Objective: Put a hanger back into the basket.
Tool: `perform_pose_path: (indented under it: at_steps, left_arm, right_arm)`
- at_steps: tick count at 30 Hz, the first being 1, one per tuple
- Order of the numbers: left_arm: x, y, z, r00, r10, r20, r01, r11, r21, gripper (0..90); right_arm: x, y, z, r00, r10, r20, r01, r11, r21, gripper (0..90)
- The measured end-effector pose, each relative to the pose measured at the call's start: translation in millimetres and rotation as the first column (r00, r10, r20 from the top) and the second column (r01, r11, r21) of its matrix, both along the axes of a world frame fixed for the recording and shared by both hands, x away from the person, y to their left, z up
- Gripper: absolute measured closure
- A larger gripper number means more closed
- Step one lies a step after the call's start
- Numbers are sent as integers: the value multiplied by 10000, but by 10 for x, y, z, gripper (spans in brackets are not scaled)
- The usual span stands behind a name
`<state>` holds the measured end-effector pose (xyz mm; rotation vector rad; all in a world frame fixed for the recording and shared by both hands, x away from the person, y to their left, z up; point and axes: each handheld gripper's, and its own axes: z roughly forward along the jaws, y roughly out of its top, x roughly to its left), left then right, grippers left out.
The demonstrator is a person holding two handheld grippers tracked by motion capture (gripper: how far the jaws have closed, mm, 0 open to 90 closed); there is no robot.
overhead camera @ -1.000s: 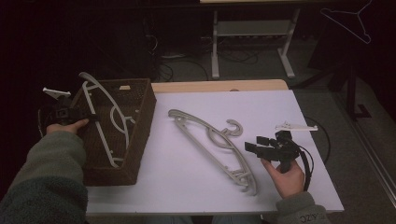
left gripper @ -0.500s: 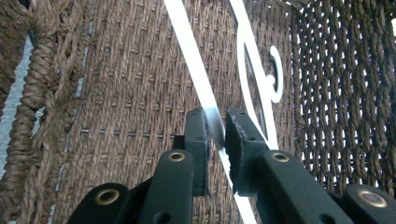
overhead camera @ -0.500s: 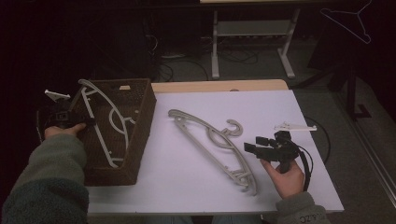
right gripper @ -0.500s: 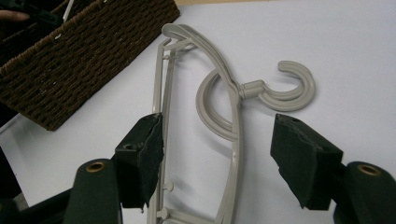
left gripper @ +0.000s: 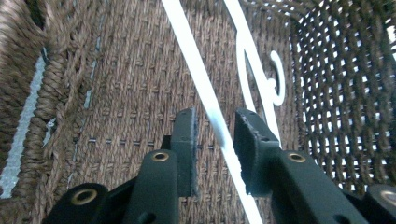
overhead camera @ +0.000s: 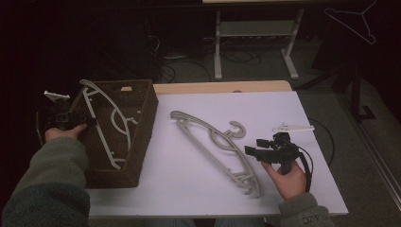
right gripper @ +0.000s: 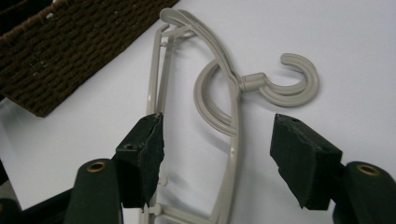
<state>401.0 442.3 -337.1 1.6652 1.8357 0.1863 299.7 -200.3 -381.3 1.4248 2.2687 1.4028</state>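
A white plastic hanger [overhead camera: 101, 125] leans inside the brown wicker basket [overhead camera: 142, 142] at the table's left, its top end over the far rim. My left gripper [overhead camera: 90, 120] is at the basket's left rim. In the left gripper view it [left gripper: 215, 126] is open, and the white hanger's bar [left gripper: 187, 42] runs through the gap between its jaws. A beige hanger [overhead camera: 215, 142] lies flat on the white table [overhead camera: 283, 104]. My right gripper [overhead camera: 247, 150] is just to its right, open. In the right gripper view it [right gripper: 217, 135] straddles the beige hanger [right gripper: 233, 116] below the hook.
The basket [right gripper: 70, 42] stands a short way left of the beige hanger. A wooden strip [overhead camera: 222, 87] edges the table's far side. Beyond it are a metal stand [overhead camera: 255, 42] and floor cables. A wire hanger [overhead camera: 354, 21] hangs at the top right.
The white hanger's top end has dropped a little toward the basket. My right gripper has edged left, closer to the beige hanger.
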Motion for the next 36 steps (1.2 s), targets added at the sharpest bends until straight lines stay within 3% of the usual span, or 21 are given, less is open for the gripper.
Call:
perform_pose_path:
  at_steps: [8,15,22,27,30,31,36]
  left_arm:
    - [-127,-85,157,9969,-412,674,434,9986,-308,654]
    - [-233,-247,284,9881,-837,1290,898,9951,-425,627]
    - [-329,-354,377,9805,-1183,1566,1264,9911,-423,600]
    - [-417,-478,494,9692,-1527,1933,1626,9860,-361,574]
    - [-437,-528,524,9660,-1643,1995,1734,9844,-285,558]
    - [-453,-575,539,9611,-1836,2066,1929,9809,-255,553]
    - [-491,-680,574,9523,-2116,2199,2207,9752,-175,529]
  right_arm:
    - [43,-64,-16,10000,-4,-74,2,9998,-223,338]
    - [70,-63,-37,9999,104,-127,-109,9991,-416,336]
    - [77,-92,-43,9998,116,-137,-122,9989,-457,331]
    - [71,-111,-41,9999,96,-105,-101,9987,-490,329]
    - [63,-116,-38,9999,96,-110,-101,9987,-492,329]
    - [62,-120,-36,9999,105,-74,-109,9986,-516,329]
    - [73,-120,-42,9999,116,-129,-122,9986,-518,329]
